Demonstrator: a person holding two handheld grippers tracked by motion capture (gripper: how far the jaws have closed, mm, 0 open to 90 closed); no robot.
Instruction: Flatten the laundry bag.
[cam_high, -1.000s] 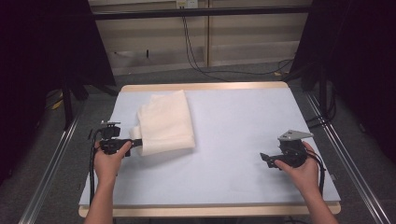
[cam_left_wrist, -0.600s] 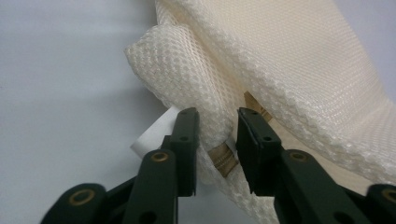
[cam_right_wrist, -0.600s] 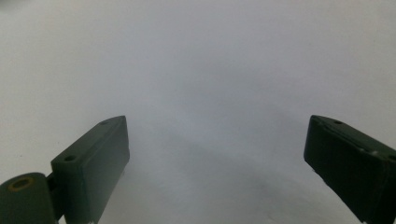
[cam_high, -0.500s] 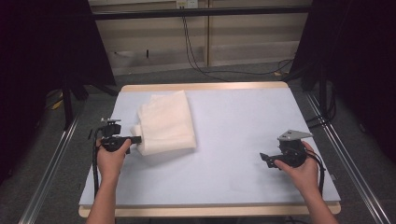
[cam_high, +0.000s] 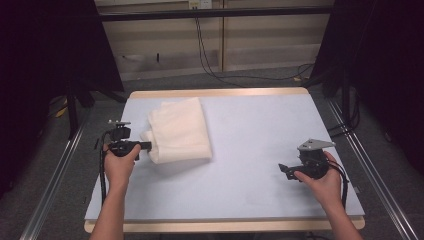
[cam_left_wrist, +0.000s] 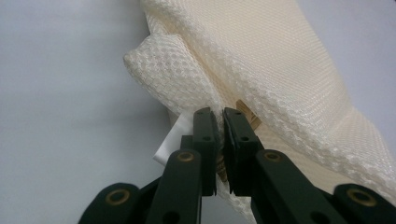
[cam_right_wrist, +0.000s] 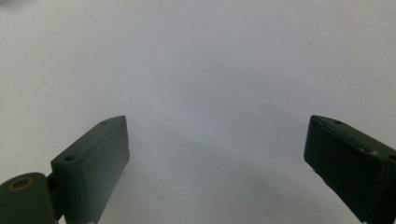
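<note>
Cream waffle-weave cloth (cam_high: 180, 131), folded, is lying on the left half of the pale blue table (cam_high: 250, 200), and the left gripper (cam_left_wrist: 220, 122) has just been closing its jaws, which are now pinching the cloth's near-left edge beside a white label (cam_left_wrist: 173, 140). With that hold apparently secured, lifting or unfolding looks ready to begin, while the right gripper (cam_right_wrist: 215, 154) is waiting with jaws wide apart over bare table, well apart from the cloth.

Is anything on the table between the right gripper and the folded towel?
Nothing visible. The right gripper, jaws open, has bare table between it and the folded towel, whose near-left edge the left gripper already pinches.
</note>
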